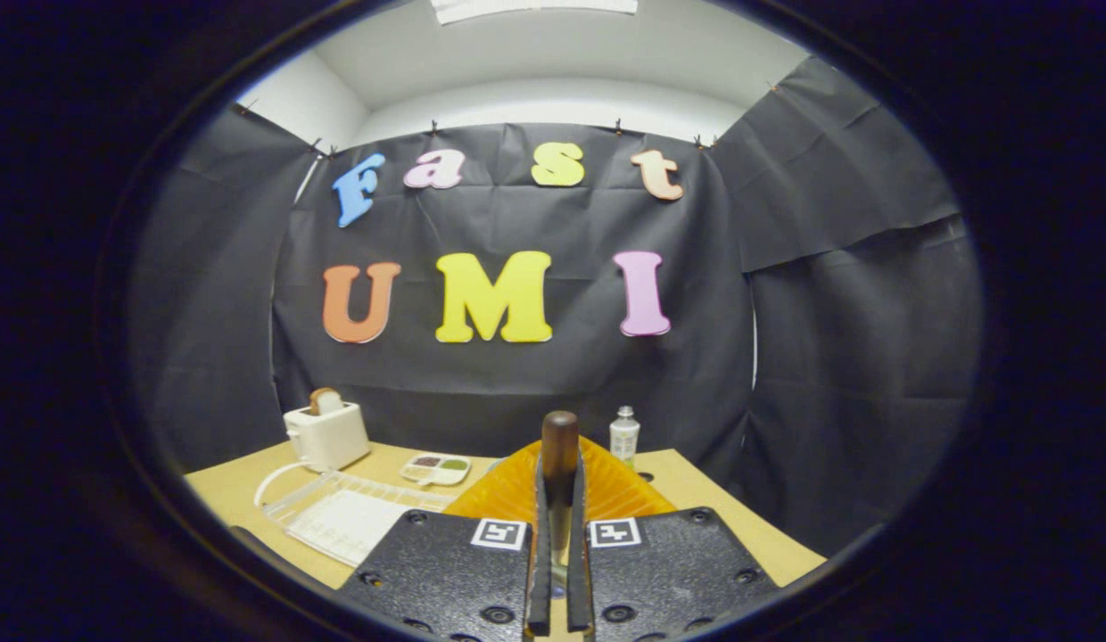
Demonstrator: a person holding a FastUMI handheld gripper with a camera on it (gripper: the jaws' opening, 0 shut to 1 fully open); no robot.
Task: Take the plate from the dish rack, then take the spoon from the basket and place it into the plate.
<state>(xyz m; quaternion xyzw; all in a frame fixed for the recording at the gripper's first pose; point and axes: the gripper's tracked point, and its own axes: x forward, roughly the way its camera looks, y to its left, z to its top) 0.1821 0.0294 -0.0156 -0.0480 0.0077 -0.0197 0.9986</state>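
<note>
Both fingers of the gripper (558, 535) press together on the spoon (559, 464), whose brown handle stands upright between them with its rounded end poking up past the fingertips; its bowl is hidden below. Directly beyond the fingers lies the orange ribbed plate (615, 486) on the tan table (696, 499), so the spoon seems lifted and carried to just short of it. The main risk, as I judge it, is the narrow hold: the handle is clamped along a slim line, and a quick tilt of the hand could let it swivel or slide down. Letting go while the spoon stands this upright could make it topple off the plate's rim and clatter onto the table. A small clear bottle (623, 434) stands just behind the plate, and a careless forward push could knock it. Off to the left, well apart, sit the clear dish rack (339, 508), a white toaster (326, 434) with a slice of bread in it, and a small palette-like tray (437, 468). The gripper points forward and roughly level, raised above the table, aimed squarely at the plate's middle.
</note>
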